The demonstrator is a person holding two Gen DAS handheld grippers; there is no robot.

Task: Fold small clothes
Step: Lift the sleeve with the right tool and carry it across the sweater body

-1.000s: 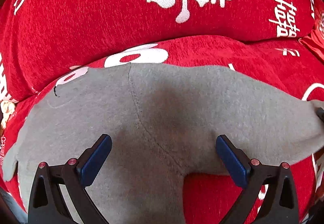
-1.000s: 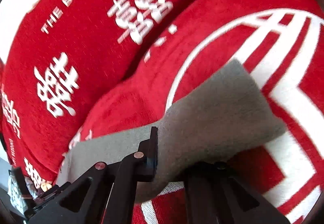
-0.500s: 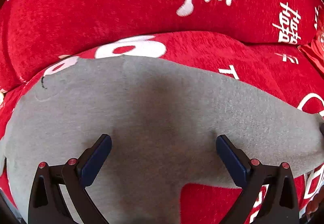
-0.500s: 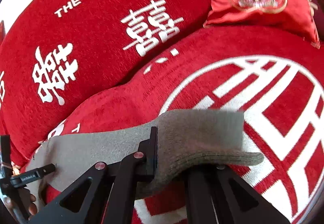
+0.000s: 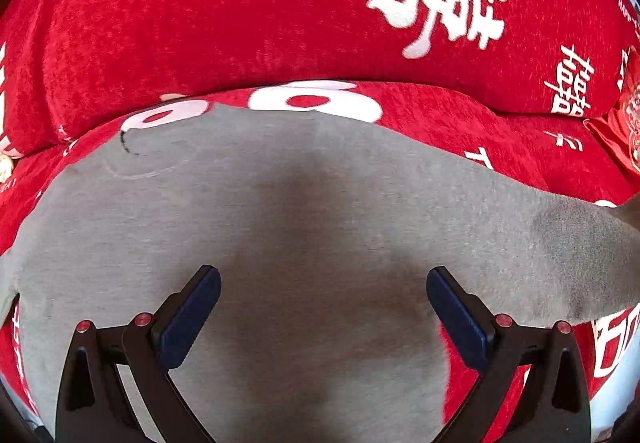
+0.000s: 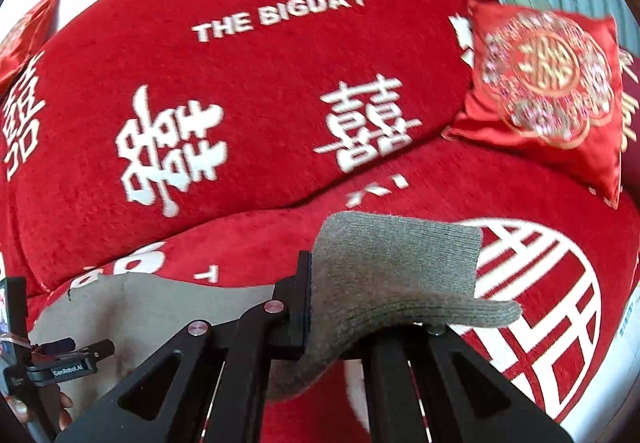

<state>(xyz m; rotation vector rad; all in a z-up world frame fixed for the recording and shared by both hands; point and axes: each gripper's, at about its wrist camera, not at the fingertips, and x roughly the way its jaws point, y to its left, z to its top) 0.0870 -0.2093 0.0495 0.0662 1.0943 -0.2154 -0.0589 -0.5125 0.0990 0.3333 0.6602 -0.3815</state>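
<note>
Right now my right claw (image 6: 320, 307) is clamped on the ribbed cuff (image 6: 400, 275) of a small grey garment (image 5: 320, 211), lifting that end off the red sofa seat (image 6: 560, 227). The rest of the garment lies spread flat on the seat, just in front of the back cushion (image 5: 240, 3). My left claw (image 5: 323, 307) hovers over the middle of the cloth with its 2 blue pads (image 5: 192, 315) wide apart, gripping nothing.

I judge the cloth to be light, soft and limp: the held cuff droops over the finger, so it will sag and crease wherever it is unsupported. It looks fuzzy rather than slick, so I expect little slipping. The thicker ribbed cuff and the hems seem the best places to pinch; the flat middle would bunch up under the pads.

No basket, box or drawer shows in either view, so I cannot tell where a folded piece should go. A satin pillow (image 6: 552, 83) leans against the back cushion, well apart from the garment.
</note>
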